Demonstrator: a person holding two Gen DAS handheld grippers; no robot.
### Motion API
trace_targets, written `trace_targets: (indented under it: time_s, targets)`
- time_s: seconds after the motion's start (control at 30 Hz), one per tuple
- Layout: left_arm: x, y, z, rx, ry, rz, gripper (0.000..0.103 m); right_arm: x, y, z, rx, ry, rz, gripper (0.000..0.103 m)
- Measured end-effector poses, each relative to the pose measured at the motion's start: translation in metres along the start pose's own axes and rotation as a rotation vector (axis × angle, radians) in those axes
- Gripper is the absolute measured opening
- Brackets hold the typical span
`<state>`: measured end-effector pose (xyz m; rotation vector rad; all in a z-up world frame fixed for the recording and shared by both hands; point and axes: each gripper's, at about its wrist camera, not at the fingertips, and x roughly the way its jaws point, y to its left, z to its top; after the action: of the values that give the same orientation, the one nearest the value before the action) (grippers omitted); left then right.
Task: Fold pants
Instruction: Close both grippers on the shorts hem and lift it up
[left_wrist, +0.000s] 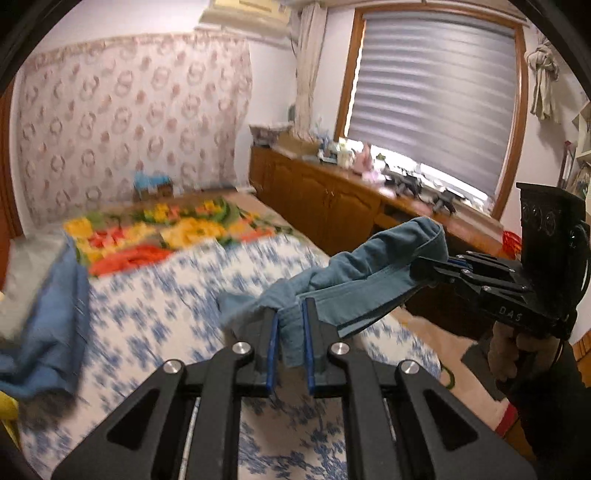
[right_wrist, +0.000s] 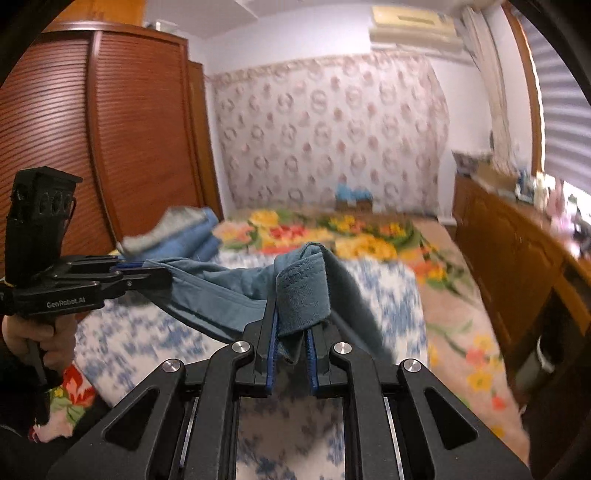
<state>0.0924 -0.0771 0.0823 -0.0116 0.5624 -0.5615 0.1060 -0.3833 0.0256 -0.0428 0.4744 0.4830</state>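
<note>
Teal-blue pants (left_wrist: 373, 273) hang in the air above the bed, held between both grippers. My left gripper (left_wrist: 290, 314) is shut on one bunched end of the waistband. My right gripper (right_wrist: 291, 325) is shut on the other end of the pants (right_wrist: 303, 291), which folds over its fingers. In the left wrist view the right gripper (left_wrist: 424, 271) is at the right, clamped on the cloth. In the right wrist view the left gripper (right_wrist: 159, 275) is at the left, clamped on the cloth. The lower part of the pants is hidden.
A bed with a blue-and-white floral sheet (left_wrist: 155, 314) lies below. A bright flowered blanket (left_wrist: 162, 232) lies at its far end. Folded blue and grey clothes (right_wrist: 184, 232) are stacked on the bed's left side. A wooden cabinet (left_wrist: 332, 199) runs along the right wall under the window. A wardrobe (right_wrist: 110, 129) stands left.
</note>
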Motion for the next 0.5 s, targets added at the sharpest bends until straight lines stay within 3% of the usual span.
trace_targets:
  time_s: [0.13, 0.37, 0.5]
  targets:
    - [-0.012, 0.018, 0.029, -0.006, -0.04, 0.043, 0.008, 0.007, 0.011, 0.042, -0.037, -0.023, 0.025, 0.01]
    - [0.009, 0.074, 0.077, -0.043, -0.057, 0.148, 0.008, 0.074, 0.019, 0.106, -0.065, 0.002, 0.037, 0.01]
    - [0.011, 0.088, 0.108, -0.021, -0.102, 0.213, 0.008, 0.093, 0.021, 0.14, -0.067, -0.033, 0.019, 0.01]
